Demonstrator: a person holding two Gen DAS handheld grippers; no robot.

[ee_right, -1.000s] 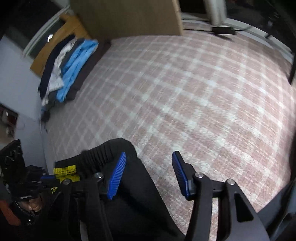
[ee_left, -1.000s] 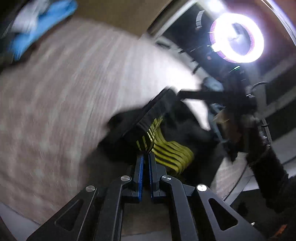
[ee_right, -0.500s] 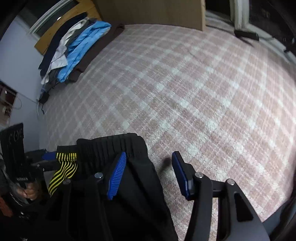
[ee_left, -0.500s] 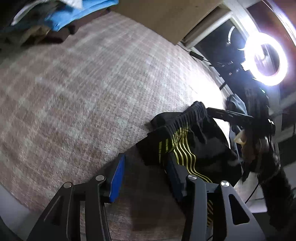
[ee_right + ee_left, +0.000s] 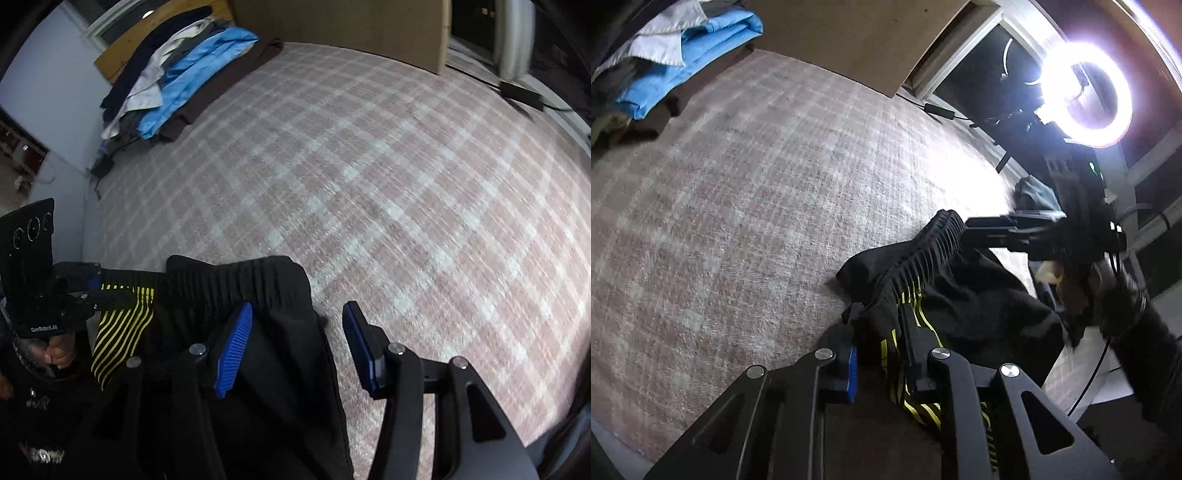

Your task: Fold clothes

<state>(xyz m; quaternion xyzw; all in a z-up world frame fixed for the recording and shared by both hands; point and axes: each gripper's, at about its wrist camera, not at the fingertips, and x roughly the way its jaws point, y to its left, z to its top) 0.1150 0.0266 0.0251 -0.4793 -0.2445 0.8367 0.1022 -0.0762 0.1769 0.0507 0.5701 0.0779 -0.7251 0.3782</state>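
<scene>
Garment: black shorts [image 5: 258,354] with yellow stripes [image 5: 122,325] lay bunched at the near edge of the checked bedspread [image 5: 388,184], elastic waistband [image 5: 923,254] toward the bed's middle.
Left gripper [image 5: 879,354]: jaws partly apart, straddling the striped side of the fabric; cloth sat between the pads, but I couldn't tell if it was pinched.
Right gripper [image 5: 295,343]: wide; left pad over the black cloth, right pad over bare bedspread, nothing held.
Handling: looked light, thin, limp; would sag and slide, no stiffness to hold a crease. Gathered waistband seemed the thickest, surest place to pinch, one gripper at each end.
Stack: other clothes [image 5: 177,74] lay piled at the far corner, well apart from the shorts.
Hidden: leg ends cut off under both grippers; fold state unclear.
Glare: ring light [image 5: 1086,96] washed out the bed's far edge in the left view.
Blur: bedspread smeared on the right.
</scene>
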